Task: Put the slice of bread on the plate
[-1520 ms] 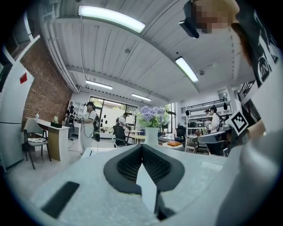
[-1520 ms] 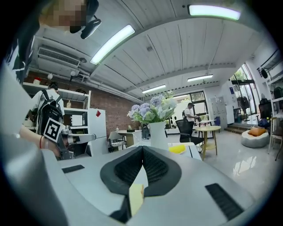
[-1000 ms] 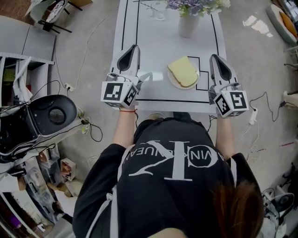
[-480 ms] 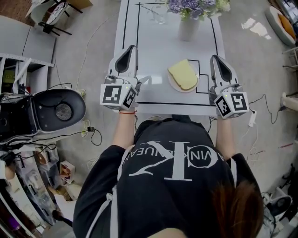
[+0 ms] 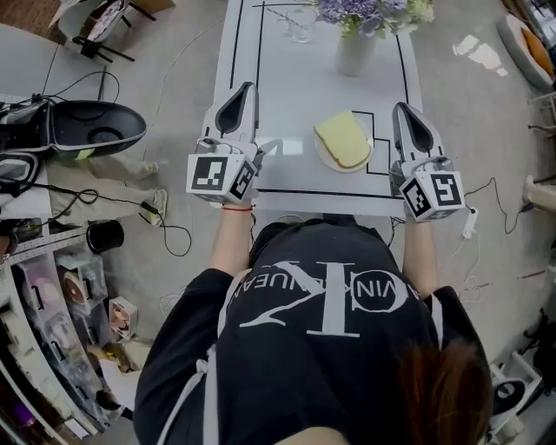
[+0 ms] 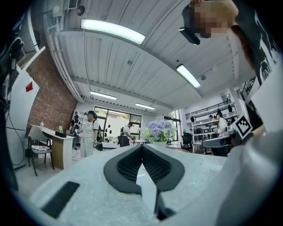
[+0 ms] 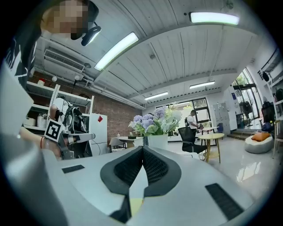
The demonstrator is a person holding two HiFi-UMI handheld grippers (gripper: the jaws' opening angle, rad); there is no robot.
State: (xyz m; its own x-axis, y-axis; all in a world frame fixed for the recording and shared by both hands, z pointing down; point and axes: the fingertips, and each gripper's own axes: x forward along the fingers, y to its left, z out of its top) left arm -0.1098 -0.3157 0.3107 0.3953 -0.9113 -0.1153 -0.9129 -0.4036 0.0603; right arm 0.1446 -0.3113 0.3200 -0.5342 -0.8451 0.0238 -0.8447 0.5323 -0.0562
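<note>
While the person point(image 5: 321, 330) in a black shirt is standing at the near edge of the white table point(image 5: 287, 87), both grippers are being held over its near part, one at each side. The left gripper point(image 5: 247, 90) is pointing to the far side along the left edge of the table. Its jaws are pressing together at the tips with nothing between them. The right gripper point(image 5: 403, 109) is pointing the same way at the right edge, and its jaws are also closed and empty. Between the two grippers, nearer to the right one, the slice of bread point(image 5: 342, 137) is lying on the small plate point(image 5: 322, 159), apart from both grippers. Farther, a white vase point(image 5: 351, 52) with purple flowers point(image 5: 365, 10) is standing on the table.
</note>
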